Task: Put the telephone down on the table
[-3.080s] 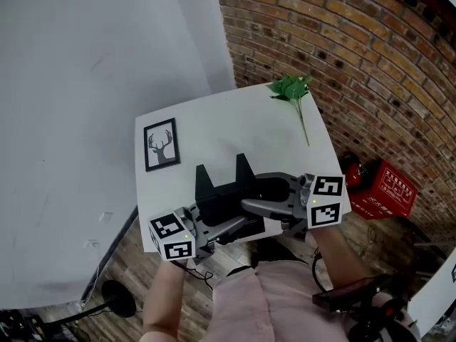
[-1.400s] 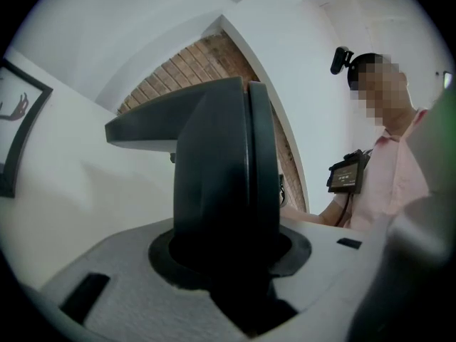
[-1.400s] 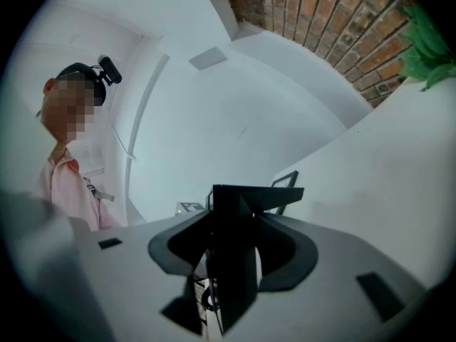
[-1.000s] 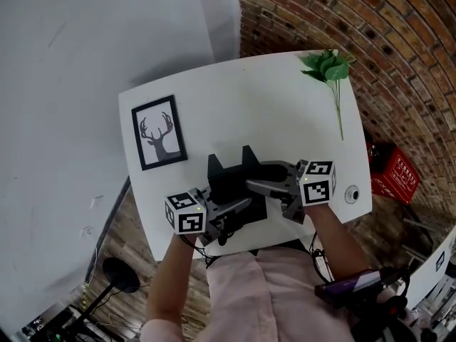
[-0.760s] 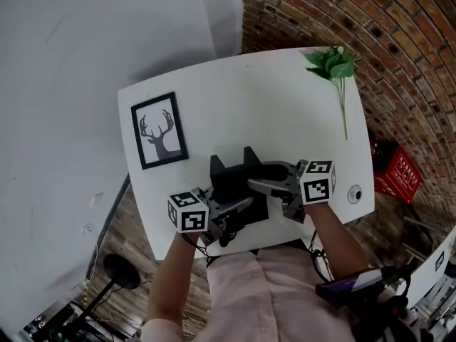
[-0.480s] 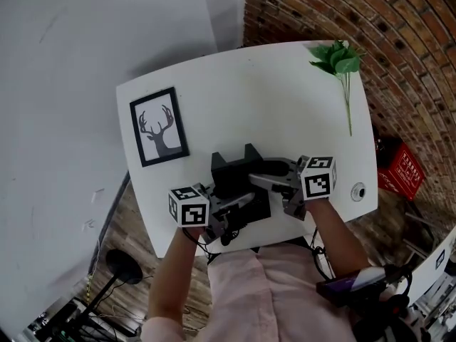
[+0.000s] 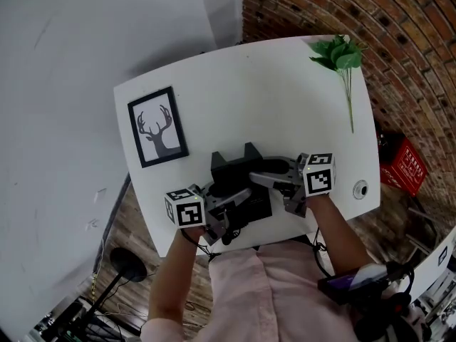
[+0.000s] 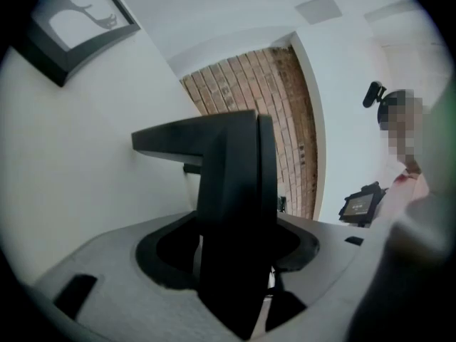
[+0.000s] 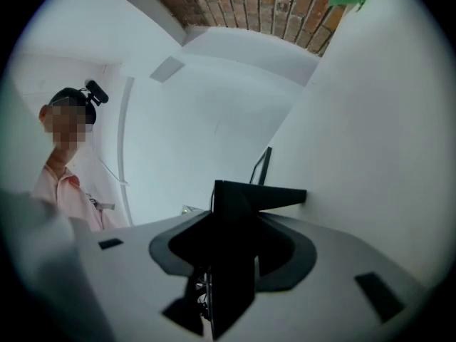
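The black telephone (image 7: 239,180) sits low on the white table (image 7: 285,98), near the table's front edge, with its two cradle prongs pointing away from me. It looks to be resting on the tabletop. My left gripper (image 7: 229,201) is at the telephone's left side. Its jaws are opening, and the black body (image 8: 228,191) stands between them with thin gaps beside it. My right gripper (image 7: 262,182) reaches in from the right. Its jaws are closing on the telephone's body (image 9: 235,234).
A framed deer picture (image 7: 158,127) lies at the table's left. A green plant sprig (image 7: 342,55) lies at the far right corner, and a small round object (image 7: 360,189) near the right edge. A brick wall and a red crate (image 7: 403,167) are to the right.
Both grippers and the telephone have sunk a little toward the table. The left gripper has rolled slightly, and its marker cube now sits lower and further left.
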`<state>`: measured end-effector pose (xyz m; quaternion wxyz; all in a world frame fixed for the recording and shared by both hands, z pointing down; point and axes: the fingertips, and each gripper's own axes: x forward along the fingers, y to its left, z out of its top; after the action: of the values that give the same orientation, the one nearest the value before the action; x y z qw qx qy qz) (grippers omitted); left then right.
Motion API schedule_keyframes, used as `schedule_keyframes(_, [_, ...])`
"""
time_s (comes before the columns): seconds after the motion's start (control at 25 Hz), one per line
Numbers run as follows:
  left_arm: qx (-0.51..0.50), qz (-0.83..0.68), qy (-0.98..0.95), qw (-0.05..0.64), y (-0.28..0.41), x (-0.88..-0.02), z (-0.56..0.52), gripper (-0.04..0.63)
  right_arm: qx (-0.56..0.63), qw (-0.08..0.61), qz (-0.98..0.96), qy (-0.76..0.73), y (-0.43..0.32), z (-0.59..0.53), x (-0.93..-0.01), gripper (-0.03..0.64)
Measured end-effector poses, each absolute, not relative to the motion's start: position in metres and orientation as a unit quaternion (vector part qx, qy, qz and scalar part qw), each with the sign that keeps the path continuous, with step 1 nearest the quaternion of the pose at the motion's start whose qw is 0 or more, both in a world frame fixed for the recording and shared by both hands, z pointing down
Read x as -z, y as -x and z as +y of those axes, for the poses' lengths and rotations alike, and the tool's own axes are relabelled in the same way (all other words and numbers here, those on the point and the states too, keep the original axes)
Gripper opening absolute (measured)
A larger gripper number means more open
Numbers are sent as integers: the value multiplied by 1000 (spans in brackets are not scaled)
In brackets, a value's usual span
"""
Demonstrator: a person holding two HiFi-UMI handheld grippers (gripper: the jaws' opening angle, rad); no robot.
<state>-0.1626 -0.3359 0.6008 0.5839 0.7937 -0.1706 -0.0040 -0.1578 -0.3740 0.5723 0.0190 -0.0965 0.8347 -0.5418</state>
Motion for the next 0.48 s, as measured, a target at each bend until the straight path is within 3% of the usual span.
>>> schedule_keyframes(0.16, [17,-219,-785,580,183,-600,-341,372,545,15,834,90,159,-374,-573,181])
schedule_keyframes(0.48, [13,-298,-776,556,219,-601,-333,387,548,-4,831,97,164,-375,-573,181])
